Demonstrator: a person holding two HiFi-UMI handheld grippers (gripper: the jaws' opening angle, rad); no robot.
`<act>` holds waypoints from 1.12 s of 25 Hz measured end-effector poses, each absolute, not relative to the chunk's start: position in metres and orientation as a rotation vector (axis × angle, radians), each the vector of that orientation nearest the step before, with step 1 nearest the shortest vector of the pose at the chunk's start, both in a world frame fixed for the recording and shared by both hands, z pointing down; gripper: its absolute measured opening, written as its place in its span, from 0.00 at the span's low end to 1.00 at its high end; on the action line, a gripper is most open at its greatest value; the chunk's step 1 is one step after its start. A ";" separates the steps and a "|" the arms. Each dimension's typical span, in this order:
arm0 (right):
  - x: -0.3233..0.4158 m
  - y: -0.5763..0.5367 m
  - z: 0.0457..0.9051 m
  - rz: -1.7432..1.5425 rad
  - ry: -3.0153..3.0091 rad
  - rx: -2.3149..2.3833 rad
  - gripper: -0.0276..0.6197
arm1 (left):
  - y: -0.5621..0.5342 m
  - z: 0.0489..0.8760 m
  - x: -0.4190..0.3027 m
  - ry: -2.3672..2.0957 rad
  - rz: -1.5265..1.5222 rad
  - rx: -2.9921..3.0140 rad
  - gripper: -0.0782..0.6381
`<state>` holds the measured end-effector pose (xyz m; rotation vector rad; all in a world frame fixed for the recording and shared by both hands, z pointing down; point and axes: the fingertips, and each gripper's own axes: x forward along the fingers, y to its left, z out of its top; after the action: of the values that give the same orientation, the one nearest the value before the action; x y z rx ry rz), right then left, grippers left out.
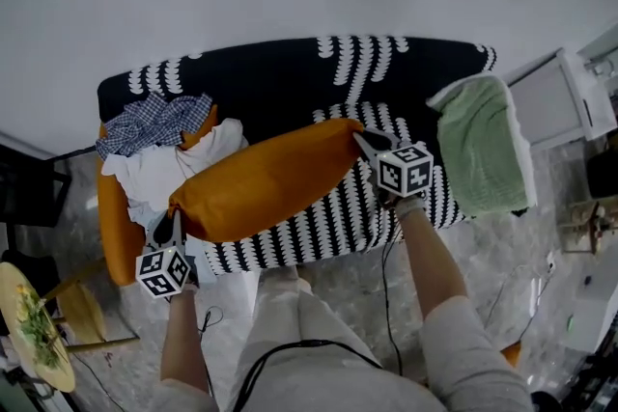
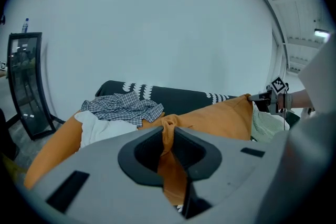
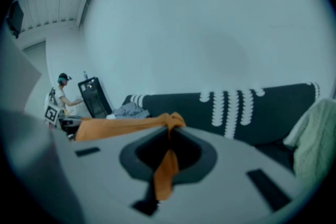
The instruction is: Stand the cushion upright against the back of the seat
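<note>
A long orange cushion (image 1: 266, 178) lies slantwise across the black sofa with white scallop stripes (image 1: 290, 77), lifted at both ends. My left gripper (image 1: 174, 225) is shut on the cushion's near-left corner; orange fabric (image 2: 167, 131) is pinched between its jaws. My right gripper (image 1: 365, 143) is shut on the far-right corner, and a fold of orange cloth (image 3: 169, 128) sits between its jaws. The sofa's backrest (image 3: 236, 110) rises behind the cushion.
A checked cloth (image 1: 154, 123) and a white cloth (image 1: 164, 171) lie on the sofa's left end over a second orange cushion (image 1: 116, 227). A green towel (image 1: 480, 145) drapes the right end. A white cabinet (image 1: 565, 96) stands right, a round yellow table (image 1: 34, 328) lower left.
</note>
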<state>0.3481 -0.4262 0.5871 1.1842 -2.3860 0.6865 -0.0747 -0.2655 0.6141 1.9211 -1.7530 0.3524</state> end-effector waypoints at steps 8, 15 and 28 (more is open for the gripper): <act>0.415 -0.452 0.585 0.720 -2.289 1.338 0.09 | -0.350 0.615 -0.027 -1.664 0.325 2.000 0.21; 0.447 -0.491 0.590 0.785 -2.221 1.438 0.09 | -0.426 0.619 0.000 -1.587 0.329 2.059 0.21; 0.415 -0.569 0.608 0.843 -2.212 1.407 0.09 | -0.522 0.634 -0.027 -1.601 0.292 1.989 0.21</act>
<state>0.4149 -0.5685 0.6084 1.4066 -2.2119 0.8429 -0.0275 -0.5224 0.6345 1.9891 -1.6008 0.2925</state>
